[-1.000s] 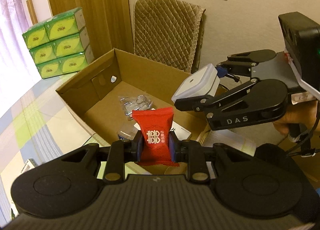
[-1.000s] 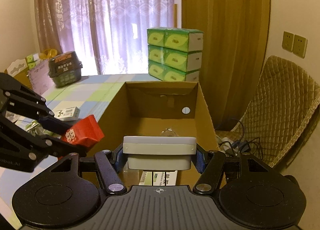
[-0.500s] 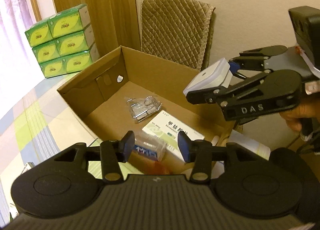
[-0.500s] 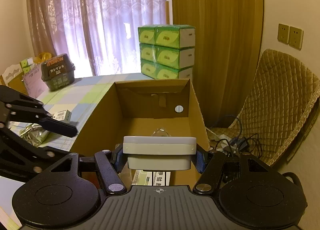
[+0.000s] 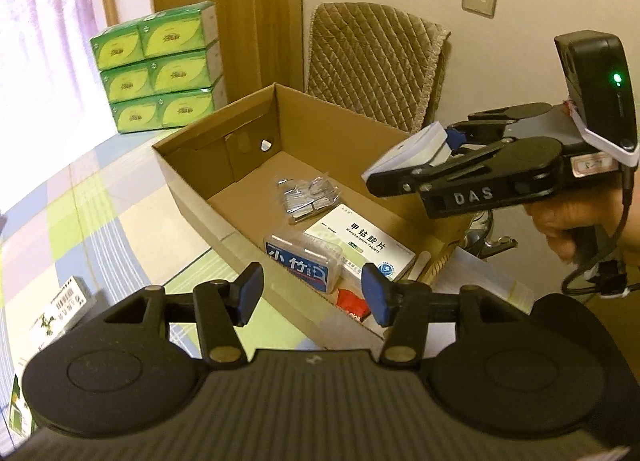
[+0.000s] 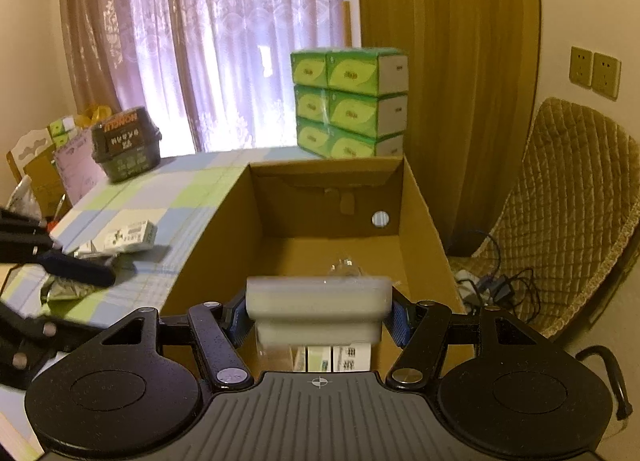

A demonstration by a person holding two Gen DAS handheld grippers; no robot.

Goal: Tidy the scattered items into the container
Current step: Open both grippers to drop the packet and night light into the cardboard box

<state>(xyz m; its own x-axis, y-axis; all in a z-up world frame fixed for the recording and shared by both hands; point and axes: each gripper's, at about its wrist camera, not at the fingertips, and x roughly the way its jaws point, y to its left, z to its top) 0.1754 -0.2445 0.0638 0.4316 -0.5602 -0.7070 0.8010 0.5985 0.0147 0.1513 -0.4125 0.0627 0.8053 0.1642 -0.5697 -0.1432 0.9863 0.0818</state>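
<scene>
A home room: lace curtains (image 6: 168, 41), quilted chair (image 5: 376, 61), checked tablecloth (image 5: 80, 213).

L gripper (image 5: 312, 295) let go; red packet (image 5: 352, 301) now in box (image 5: 224, 165), jaws apart, pulled back.

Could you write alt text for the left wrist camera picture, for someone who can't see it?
An open, empty left gripper hovers at the near edge of a cardboard box holding a medicine carton, while the right gripper holds a white case above the box.
</scene>
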